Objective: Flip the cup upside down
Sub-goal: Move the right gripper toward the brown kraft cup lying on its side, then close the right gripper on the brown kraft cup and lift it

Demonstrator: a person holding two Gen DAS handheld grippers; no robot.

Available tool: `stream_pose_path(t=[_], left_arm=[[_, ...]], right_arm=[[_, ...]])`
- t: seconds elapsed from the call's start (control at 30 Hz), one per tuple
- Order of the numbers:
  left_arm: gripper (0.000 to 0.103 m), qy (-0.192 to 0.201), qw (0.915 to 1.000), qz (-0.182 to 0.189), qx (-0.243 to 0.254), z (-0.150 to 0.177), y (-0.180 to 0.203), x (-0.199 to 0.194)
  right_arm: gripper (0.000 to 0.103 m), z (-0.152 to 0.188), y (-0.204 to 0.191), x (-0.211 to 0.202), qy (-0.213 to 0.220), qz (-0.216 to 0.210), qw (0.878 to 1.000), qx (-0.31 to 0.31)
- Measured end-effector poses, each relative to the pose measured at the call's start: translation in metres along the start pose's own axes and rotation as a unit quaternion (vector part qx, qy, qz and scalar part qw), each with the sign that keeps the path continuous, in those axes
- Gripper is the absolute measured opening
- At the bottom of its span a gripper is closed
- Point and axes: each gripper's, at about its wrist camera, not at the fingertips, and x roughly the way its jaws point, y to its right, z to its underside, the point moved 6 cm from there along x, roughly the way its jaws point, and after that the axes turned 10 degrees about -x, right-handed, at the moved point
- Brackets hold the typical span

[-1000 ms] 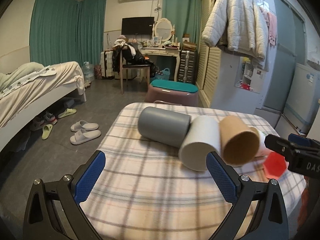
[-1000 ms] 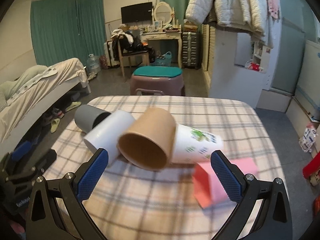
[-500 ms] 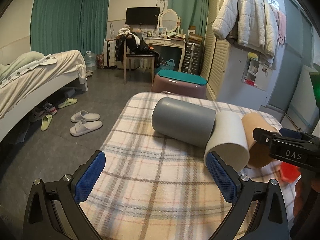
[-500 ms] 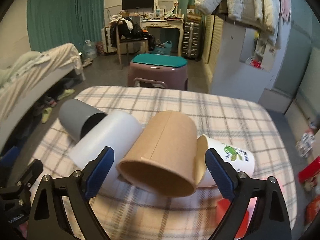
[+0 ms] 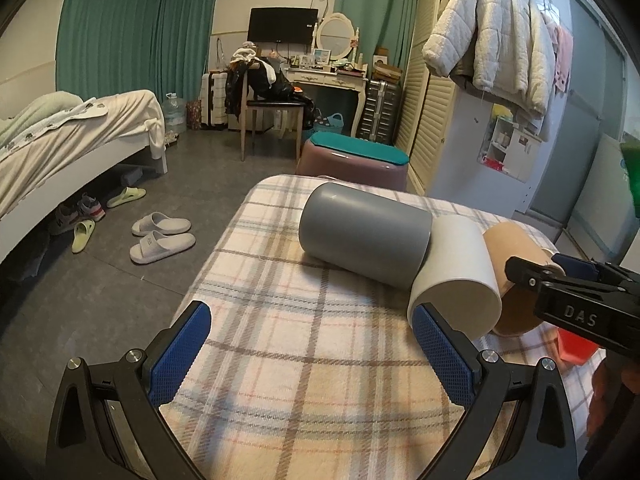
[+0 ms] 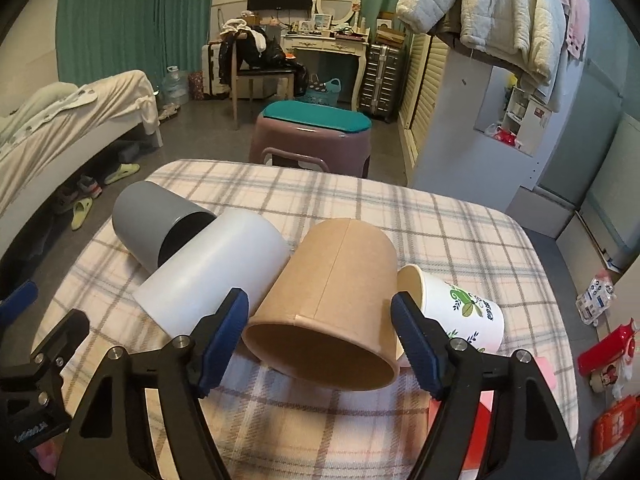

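Observation:
Several cups lie on their sides on the plaid table: a grey cup (image 6: 154, 226), a white cup (image 6: 218, 268), a brown paper cup (image 6: 332, 300) and a white cup with green leaf print (image 6: 456, 312). My right gripper (image 6: 320, 338) is open, its blue pads on either side of the brown cup's open rim, not clamped. My left gripper (image 5: 310, 354) is open and empty over the table's front left, short of the grey cup (image 5: 364, 234) and white cup (image 5: 456, 280). The brown cup (image 5: 516, 276) is partly hidden behind the right gripper's body (image 5: 576, 302).
The plaid table (image 6: 460, 232) ends close on all sides. A red-pink object (image 5: 576, 346) lies at the table's front right. A purple stool with a teal top (image 6: 316, 136) stands beyond the far edge. A bed (image 5: 72, 140) and slippers (image 5: 160, 236) are to the left.
My right gripper moved forward and narrowed around the brown cup's rim. My left gripper's view shifted left and closer to the grey and white cups.

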Motion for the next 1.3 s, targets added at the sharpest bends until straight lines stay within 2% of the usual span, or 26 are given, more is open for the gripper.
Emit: stream_pose_path(t=[0.1,0.17,0.43,0.8,1.03,1.23,1.3], left_arm=[[0.103,0.002,1.0,0.001,-0.001,0.0,-0.003,-0.002],[0.103,0.005,1.0,0.002,-0.003,-0.002,-0.005,-0.005],[0.103,0.012,0.9999,0.002,-0.007,-0.002,-0.01,-0.012],[0.103,0.022,0.9994,0.02,0.017,0.01,0.011,-0.041],[0.103,0.024,0.9992,0.02,0.026,0.013,0.021,-0.051],[0.103,0.022,0.999,0.018,0.034,0.013,0.032,-0.054],[0.103,0.021,0.9989,0.014,0.039,0.012,0.034,-0.054]], right_arm=[[0.084,0.004,-0.004,0.009,-0.025,0.025,0.999,-0.016],[0.084,0.005,-0.005,0.009,-0.021,0.031,0.999,-0.019],[0.081,0.01,-0.003,-0.018,0.0,0.018,1.0,-0.009],[0.081,0.054,-0.02,-0.064,-0.003,-0.004,1.0,-0.022],[0.081,0.082,-0.027,-0.081,-0.01,-0.025,0.999,-0.028],[0.082,0.084,-0.023,-0.083,-0.007,-0.044,0.999,-0.019],[0.086,0.083,-0.021,-0.082,-0.007,-0.056,0.998,-0.013]])
